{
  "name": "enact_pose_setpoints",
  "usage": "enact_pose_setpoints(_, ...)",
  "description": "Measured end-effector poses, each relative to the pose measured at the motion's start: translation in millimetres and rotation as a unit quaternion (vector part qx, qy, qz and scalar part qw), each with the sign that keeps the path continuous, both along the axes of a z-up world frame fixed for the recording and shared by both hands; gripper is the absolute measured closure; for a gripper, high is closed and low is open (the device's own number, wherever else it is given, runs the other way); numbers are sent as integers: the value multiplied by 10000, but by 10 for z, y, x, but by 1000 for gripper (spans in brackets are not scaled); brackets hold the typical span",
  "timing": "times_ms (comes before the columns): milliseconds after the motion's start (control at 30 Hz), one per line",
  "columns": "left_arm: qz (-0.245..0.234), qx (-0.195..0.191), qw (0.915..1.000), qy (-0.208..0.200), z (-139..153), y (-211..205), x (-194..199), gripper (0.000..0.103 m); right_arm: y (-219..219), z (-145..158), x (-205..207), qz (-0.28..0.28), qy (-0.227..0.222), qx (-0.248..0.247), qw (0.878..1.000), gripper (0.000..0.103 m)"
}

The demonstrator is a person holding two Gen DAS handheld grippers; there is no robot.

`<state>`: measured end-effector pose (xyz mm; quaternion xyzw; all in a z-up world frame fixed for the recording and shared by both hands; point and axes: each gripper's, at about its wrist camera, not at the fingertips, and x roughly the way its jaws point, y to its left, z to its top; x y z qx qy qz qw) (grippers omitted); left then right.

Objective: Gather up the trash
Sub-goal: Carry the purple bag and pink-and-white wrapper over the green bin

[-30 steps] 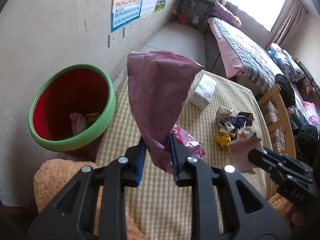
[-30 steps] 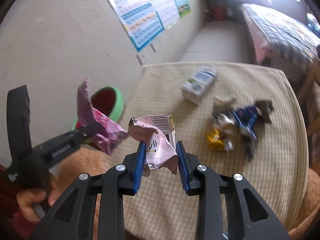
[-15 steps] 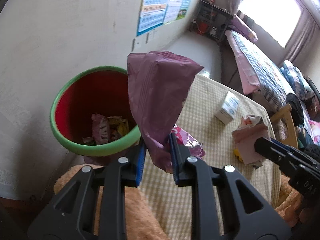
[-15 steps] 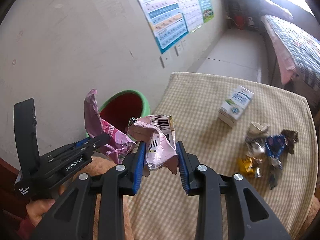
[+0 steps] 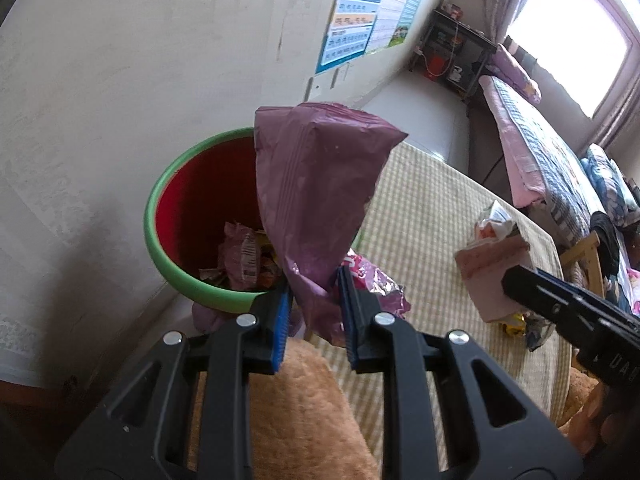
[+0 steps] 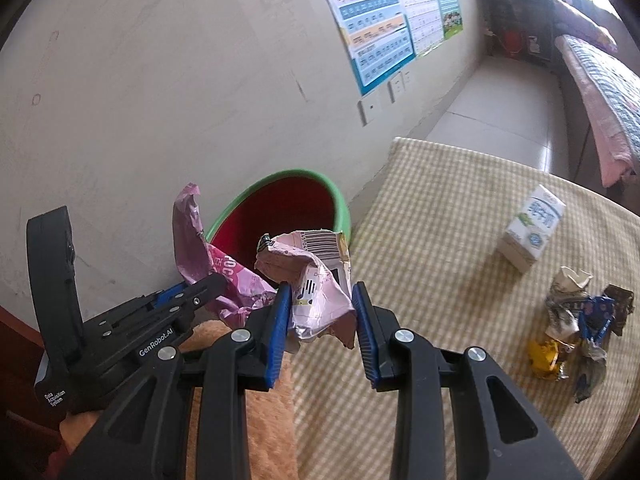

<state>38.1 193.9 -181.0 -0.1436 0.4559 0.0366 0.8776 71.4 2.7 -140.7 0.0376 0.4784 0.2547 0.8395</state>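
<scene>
My left gripper (image 5: 312,304) is shut on a purple snack bag (image 5: 316,184) that stands up between its blue pads, right beside the rim of a green bin with a red inside (image 5: 180,216); several wrappers lie in the bin. My right gripper (image 6: 320,316) is shut on a crumpled pink wrapper with a barcode (image 6: 316,276), held over the table edge just short of the bin (image 6: 280,204). The left gripper (image 6: 188,296) with its purple bag (image 6: 192,236) shows in the right wrist view. In the left wrist view, the right gripper (image 5: 516,280) holds the pink wrapper (image 5: 492,272).
A round table with a checked cloth (image 6: 440,240) carries a white milk carton (image 6: 532,228) and a pile of crumpled wrappers (image 6: 576,320). An orange plush cushion (image 5: 296,408) lies at the near edge. The wall (image 5: 120,60) stands close behind the bin; a bed (image 5: 540,152) is beyond.
Both grippers have swung left toward the bin, each still gripping its wrapper. The bin has come nearer to the middle of both views and more of its contents show.
</scene>
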Motion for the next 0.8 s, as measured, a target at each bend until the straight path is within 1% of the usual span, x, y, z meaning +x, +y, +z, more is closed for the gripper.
enact_pose_setpoints(167, 103, 14, 9999, 26, -16, 90, 14, 82, 173, -20, 60, 150, 23, -65, 9999, 72)
enact_pose_setpoints(400, 293, 38, 9995, 57, -33, 259, 29, 82, 292, -23, 193, 184, 42, -15, 9998, 72)
enact_pose_setpoints(567, 357, 92, 9993, 15, 3, 361, 128, 82, 401, 30, 314, 183, 45, 108, 9998, 72)
enact_pose_setpoints(800, 389, 121, 9992, -18, 6, 461, 285, 82, 573, 18, 447, 321, 53, 63, 9995, 72)
